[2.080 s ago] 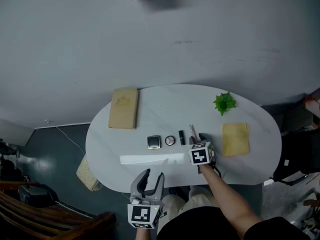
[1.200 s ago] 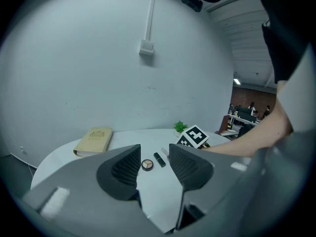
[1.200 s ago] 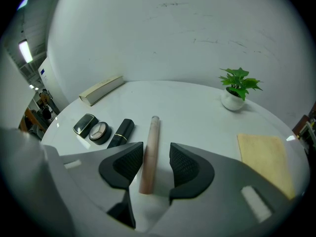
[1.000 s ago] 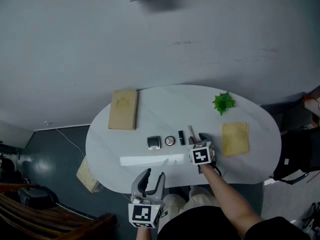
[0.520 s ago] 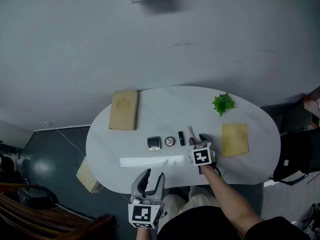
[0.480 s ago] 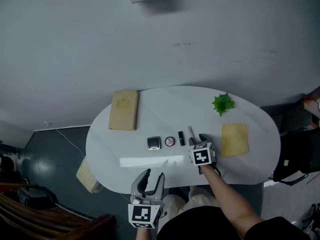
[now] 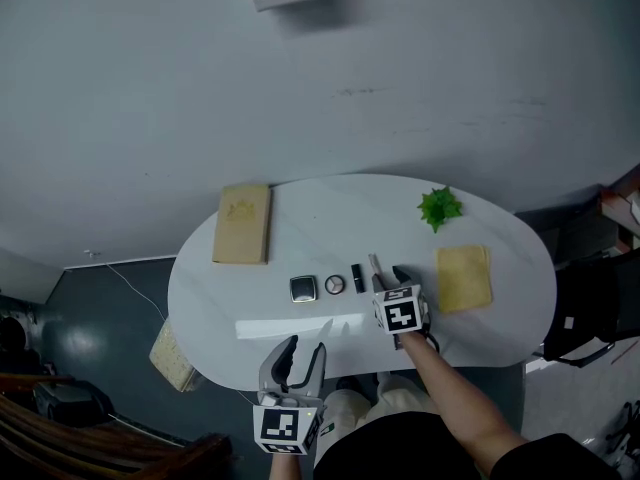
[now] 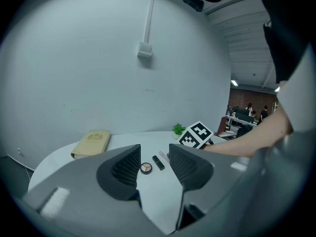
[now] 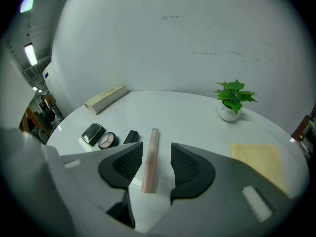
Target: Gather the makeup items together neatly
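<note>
Nothing moved: right gripper (image 7: pixel 388 275), jaws parted, straddles the slim pinkish tube (image 9: pixel 149 159) near the white oval table's (image 7: pixel 330 208) front edge; left gripper (image 7: pixel 305 348) half-open, empty.

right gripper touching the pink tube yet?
Apart. In the right gripper view the pink tube lies between the open jaws of the right gripper, with white table showing on each side of it.

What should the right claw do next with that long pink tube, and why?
Probably pinch shut on the tube. The right claw sits open, with the tube lying on the table between its jaws, a small gap away from the lipstick. Gripping it would let it slide closer.
</note>
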The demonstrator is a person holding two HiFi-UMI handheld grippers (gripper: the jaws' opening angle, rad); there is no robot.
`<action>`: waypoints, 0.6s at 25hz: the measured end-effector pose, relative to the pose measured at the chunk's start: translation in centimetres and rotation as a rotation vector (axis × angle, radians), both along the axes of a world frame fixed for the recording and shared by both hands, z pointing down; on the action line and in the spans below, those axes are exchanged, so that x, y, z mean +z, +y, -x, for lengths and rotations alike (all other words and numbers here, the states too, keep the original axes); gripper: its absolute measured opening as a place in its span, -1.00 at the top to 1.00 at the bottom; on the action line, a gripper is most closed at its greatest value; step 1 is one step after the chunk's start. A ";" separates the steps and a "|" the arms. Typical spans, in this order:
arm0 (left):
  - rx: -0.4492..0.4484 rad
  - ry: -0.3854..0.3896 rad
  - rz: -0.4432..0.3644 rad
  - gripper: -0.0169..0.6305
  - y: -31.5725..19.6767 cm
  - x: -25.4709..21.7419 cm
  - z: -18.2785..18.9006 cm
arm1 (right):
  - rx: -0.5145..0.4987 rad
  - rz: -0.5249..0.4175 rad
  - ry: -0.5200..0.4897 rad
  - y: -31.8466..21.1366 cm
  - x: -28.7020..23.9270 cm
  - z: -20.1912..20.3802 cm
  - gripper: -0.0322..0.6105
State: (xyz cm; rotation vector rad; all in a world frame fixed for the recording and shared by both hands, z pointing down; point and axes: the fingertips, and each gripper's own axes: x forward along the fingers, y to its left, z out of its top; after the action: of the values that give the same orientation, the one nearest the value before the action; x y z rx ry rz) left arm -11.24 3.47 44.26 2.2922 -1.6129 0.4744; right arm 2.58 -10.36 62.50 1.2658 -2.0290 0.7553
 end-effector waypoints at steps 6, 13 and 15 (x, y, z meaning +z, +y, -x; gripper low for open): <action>0.030 0.011 -0.017 0.40 0.0 -0.6 -0.1 | 0.009 -0.026 0.009 0.4 -1.4 -0.2 0.32; 0.075 0.027 -0.037 0.40 0.7 -1.1 0.1 | 0.015 -0.063 0.002 2.1 -3.8 -0.2 0.32; 0.088 0.031 -0.044 0.40 0.9 -1.2 0.1 | 0.011 -0.075 -0.002 2.8 -4.6 -0.1 0.32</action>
State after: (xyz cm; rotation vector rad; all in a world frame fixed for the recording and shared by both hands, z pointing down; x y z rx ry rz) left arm -11.35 4.38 43.06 2.3993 -1.5276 0.4260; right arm 2.67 -7.57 57.90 1.3202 -2.0707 0.6915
